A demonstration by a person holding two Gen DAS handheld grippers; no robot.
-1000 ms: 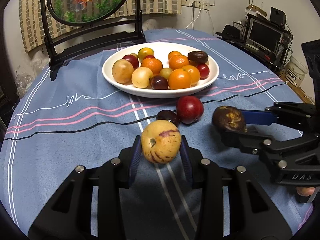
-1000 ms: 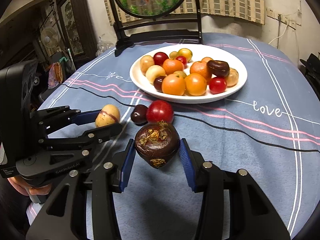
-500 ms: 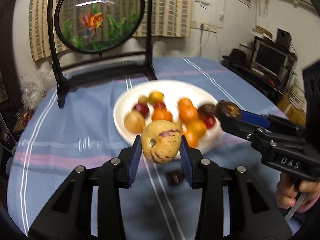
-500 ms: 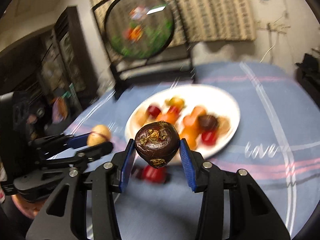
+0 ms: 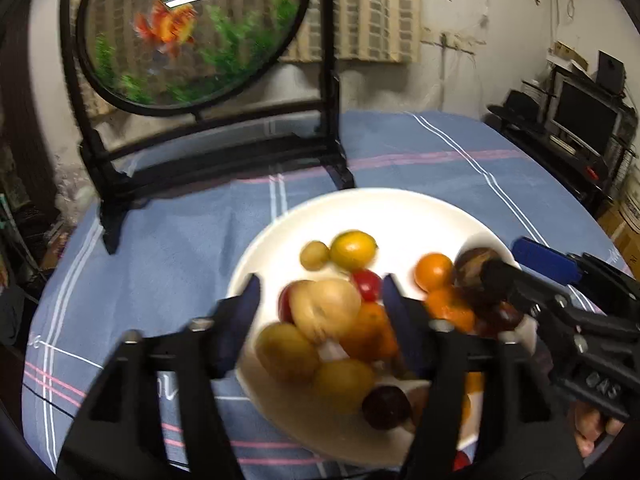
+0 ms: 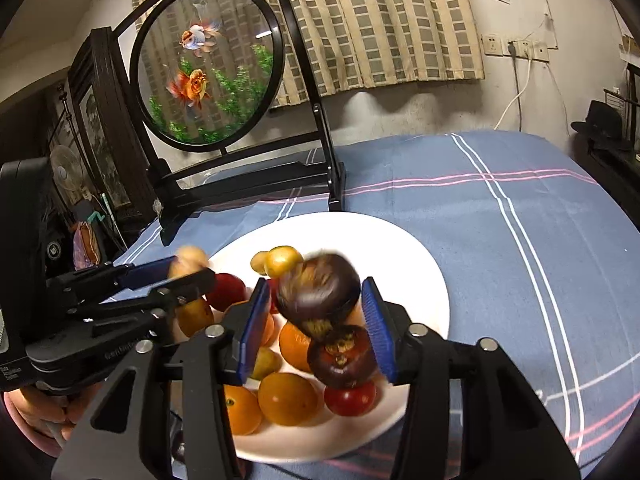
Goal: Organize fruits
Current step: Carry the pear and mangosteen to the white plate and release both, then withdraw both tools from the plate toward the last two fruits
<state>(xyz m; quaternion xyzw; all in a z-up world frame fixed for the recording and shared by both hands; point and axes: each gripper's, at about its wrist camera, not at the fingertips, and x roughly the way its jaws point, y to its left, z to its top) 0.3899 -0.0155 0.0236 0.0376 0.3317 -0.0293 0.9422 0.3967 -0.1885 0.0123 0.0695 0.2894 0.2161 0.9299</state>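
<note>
Both my claws are opening: left claw (image 5: 320, 312) frees the yellow fruit (image 5: 325, 309), right claw (image 6: 316, 312) the dark fruit (image 6: 318, 290); either could bounce off the heaped plate (image 6: 420, 264).

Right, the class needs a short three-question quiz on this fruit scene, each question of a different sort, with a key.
1. True or false: the plate stands on bare wood.
2. The fruit between the fingers of the right gripper is: A yellow, B dark brown, C orange.
3. Fill in: the round panel behind the plate pictures ____.
Key: 1 false, it stands on a blue striped cloth. 2 B; the jaws are opening and the pads stand clear of it. 3 goldfish.
</note>
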